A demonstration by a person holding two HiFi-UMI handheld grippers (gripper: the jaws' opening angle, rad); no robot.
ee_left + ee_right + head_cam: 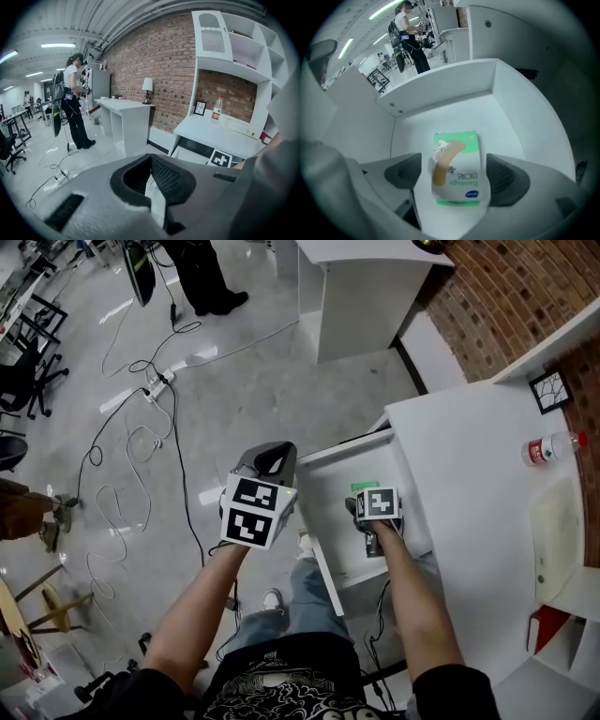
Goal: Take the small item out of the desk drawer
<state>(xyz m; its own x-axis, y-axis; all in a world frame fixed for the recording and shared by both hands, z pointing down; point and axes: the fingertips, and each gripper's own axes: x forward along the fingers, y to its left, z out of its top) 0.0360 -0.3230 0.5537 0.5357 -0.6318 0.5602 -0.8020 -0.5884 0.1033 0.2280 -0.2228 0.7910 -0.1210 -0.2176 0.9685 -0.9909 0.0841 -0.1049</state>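
The white desk drawer (330,521) is pulled out from the desk (469,474). Inside it lies a small green-and-white bandage box (457,164), of which only a green edge (364,487) shows in the head view. My right gripper (454,172) is down in the drawer (440,117), open, with one jaw on each side of the box and neither pad pressing on it. From above, the right gripper (377,510) covers most of the box. My left gripper (264,463) hangs over the floor left of the drawer, its jaws (151,161) shut on nothing.
A plastic bottle (548,450) and a small framed picture (549,390) stand on the desk top by the brick wall. A second white desk (361,287) stands farther off. Cables and a power strip (159,382) lie on the floor, and a person (206,277) stands beyond them.
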